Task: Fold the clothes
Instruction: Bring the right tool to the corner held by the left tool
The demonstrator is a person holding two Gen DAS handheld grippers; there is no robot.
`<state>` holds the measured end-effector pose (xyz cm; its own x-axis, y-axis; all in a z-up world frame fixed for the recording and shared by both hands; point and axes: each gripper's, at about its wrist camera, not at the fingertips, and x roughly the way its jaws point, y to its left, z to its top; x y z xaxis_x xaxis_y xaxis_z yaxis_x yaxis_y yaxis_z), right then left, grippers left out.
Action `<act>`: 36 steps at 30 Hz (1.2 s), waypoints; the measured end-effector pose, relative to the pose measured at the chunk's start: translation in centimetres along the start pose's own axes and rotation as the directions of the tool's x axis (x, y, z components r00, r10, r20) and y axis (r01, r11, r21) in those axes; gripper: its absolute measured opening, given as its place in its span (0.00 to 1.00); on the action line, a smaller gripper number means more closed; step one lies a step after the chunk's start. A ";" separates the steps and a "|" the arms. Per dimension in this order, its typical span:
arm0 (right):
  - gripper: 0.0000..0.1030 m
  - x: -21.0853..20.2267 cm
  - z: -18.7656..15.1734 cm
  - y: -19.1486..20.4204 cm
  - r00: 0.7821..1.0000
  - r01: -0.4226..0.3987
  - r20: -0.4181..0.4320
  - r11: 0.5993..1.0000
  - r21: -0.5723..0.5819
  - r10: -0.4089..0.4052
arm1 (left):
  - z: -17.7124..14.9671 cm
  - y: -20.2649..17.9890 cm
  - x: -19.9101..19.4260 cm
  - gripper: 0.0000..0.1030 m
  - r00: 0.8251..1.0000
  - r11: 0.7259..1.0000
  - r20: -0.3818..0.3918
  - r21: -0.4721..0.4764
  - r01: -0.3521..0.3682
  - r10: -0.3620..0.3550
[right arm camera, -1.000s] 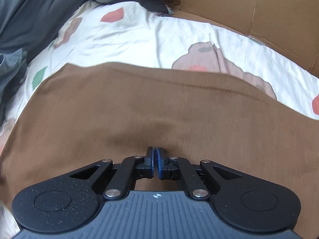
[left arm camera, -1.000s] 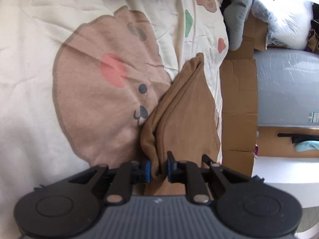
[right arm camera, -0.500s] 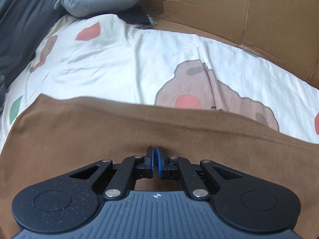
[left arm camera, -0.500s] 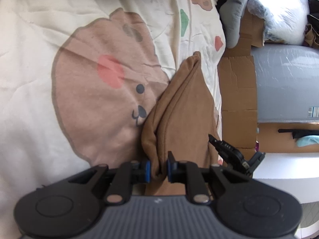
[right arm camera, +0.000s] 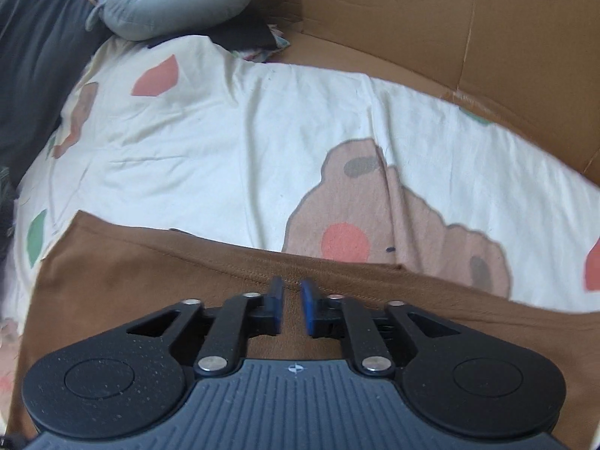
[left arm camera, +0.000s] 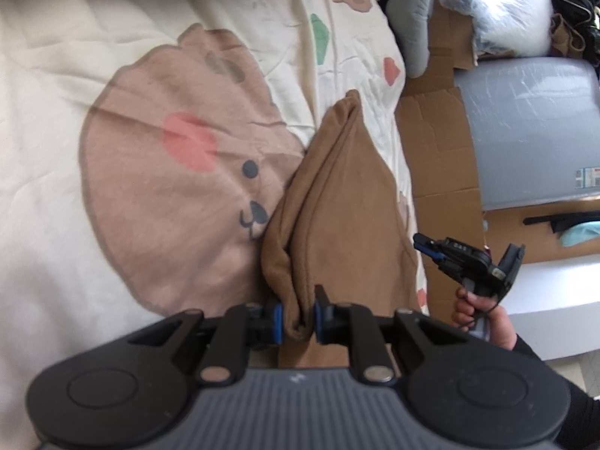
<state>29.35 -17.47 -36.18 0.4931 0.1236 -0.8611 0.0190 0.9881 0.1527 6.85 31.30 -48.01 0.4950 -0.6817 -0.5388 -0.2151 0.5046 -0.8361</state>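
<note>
A brown garment [left arm camera: 348,206] lies folded lengthwise on a cream bedsheet [left arm camera: 56,93] printed with a bear. My left gripper [left arm camera: 298,315] is shut on the bunched near end of its fold. In the right wrist view the same brown garment [right arm camera: 150,281] spreads flat under my right gripper [right arm camera: 291,288]. Those jaws are opening, the blue pads stand apart, and nothing is pinched between them. A hand [left arm camera: 483,311] holds the right gripper [left arm camera: 422,242] just off the garment's right side.
Cardboard walls [right arm camera: 487,37] run along the far side of the bedsheet [right arm camera: 225,131]. A grey neck pillow [right arm camera: 168,3] and dark grey cloth [right arm camera: 33,56] lie at the far left. A plastic-wrapped grey slab [left arm camera: 525,120] and a white ledge [left arm camera: 543,300] sit beyond the cardboard.
My right gripper has drawn back across the brown garment toward its hemmed edge and its jaws have parted. It has come into the left wrist view. The left grip is unchanged.
</note>
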 end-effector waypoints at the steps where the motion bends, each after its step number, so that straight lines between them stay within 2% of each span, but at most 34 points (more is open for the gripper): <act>1: 0.26 -0.8 0.2 0.0 1.000 0.003 -0.006 1.000 -0.017 -0.003 | 0.0 -0.1 0.0 0.14 1.000 1.000 0.001 0.007 0.007 -0.007; 7: 0.27 -4.4 -0.3 0.6 0.999 0.034 -0.022 0.999 -0.039 -0.035 | 0.2 -0.7 -0.5 0.11 1.000 1.000 0.000 0.007 0.031 -0.031; 11: 0.27 -5.2 -3.8 1.3 0.998 0.032 -0.046 0.999 0.019 -0.031 | 0.1 -1.1 -1.0 0.10 0.997 0.997 0.012 -0.013 0.072 -0.072; 18: 0.27 -8.2 -10.2 3.3 0.999 0.053 0.003 0.988 0.143 -0.054 | 0.2 -2.2 -1.6 0.09 0.996 0.995 0.026 -0.035 0.088 -0.088; 23: 0.25 -9.5 -15.4 5.5 0.998 0.065 0.010 0.988 0.142 -0.067 | 0.5 -3.9 -2.1 0.09 0.997 0.997 0.015 -0.009 0.076 -0.076; 26: 0.23 -9.1 -18.5 6.5 0.997 0.081 -0.026 0.988 0.129 -0.079 | 0.8 -5.2 -2.3 0.09 0.996 0.996 0.008 0.014 0.087 -0.087; 28: 0.18 -8.4 -20.2 6.6 0.995 0.083 -0.062 0.986 0.141 -0.075 | 1.0 -6.2 -2.3 0.09 0.997 0.996 -0.001 0.037 0.082 -0.082; 32: 0.18 -8.2 -22.2 7.0 0.992 0.102 -0.093 0.983 0.153 -0.089 | 1.4 -8.5 -2.3 0.08 0.997 0.996 -0.016 0.056 0.071 -0.071; 36: 0.19 -9.9 -22.4 7.9 0.993 0.092 -0.090 0.981 0.174 -0.077 | 1.7 -11.1 -1.9 0.08 0.999 0.995 -0.053 0.095 0.016 -0.011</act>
<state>5.18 -8.88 -37.32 0.4099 0.0549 -0.9105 0.2149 0.9643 0.1549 9.72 27.96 -37.53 0.4523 -0.7143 -0.5340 -0.1258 0.5417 -0.8311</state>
